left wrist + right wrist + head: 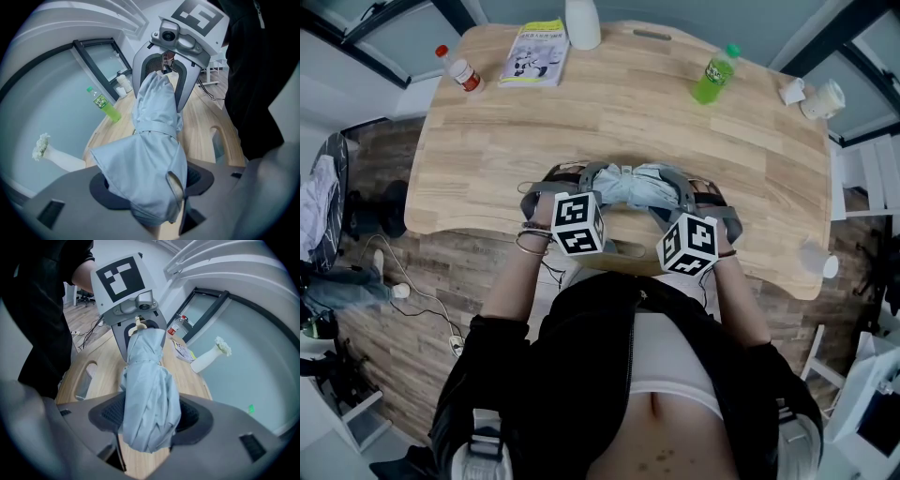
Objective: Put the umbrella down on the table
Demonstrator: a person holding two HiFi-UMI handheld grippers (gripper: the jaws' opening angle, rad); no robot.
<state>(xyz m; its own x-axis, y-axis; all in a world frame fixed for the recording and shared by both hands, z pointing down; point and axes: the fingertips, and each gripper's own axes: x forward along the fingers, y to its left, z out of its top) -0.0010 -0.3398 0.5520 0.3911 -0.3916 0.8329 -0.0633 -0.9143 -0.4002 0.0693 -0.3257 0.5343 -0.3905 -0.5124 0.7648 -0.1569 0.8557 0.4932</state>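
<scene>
**Head view.** Finds the folded umbrella (630, 185) carried crosswise over the near edge of the table (628, 112), one end in the left gripper (562, 180), the other in the right gripper (698, 192); judges the two-ended hold a means to carry the soft bundle level and stop it sagging; cannot confirm contact with the wood from here. Notes bottle (713, 75), book (534, 53) and vase (581, 23) well apart along the far edge; leaves bare top straight ahead for the set-down.

**Left gripper view.** Shows the left gripper (149, 182) with jaws spread wide yet filled with loose canopy of the umbrella (157, 140); reads as a clamp on the bulky end, not an empty gripper; strap (154, 127) binds the folds at mid-length; looks along the bundle to the right gripper at the far end; wood visible beneath, so appears raised just above the top.

**Right gripper view.** Shows the right gripper (149, 415) closed on the umbrella (150, 394), pads (190, 416) pressed into rolled fabric from both sides; faces the left gripper across the bundle.

**Finding.** Judges the task not yet done; calls for lowering both ends together, then opening both jaws; flags fabric snagging on a pad at release.
</scene>
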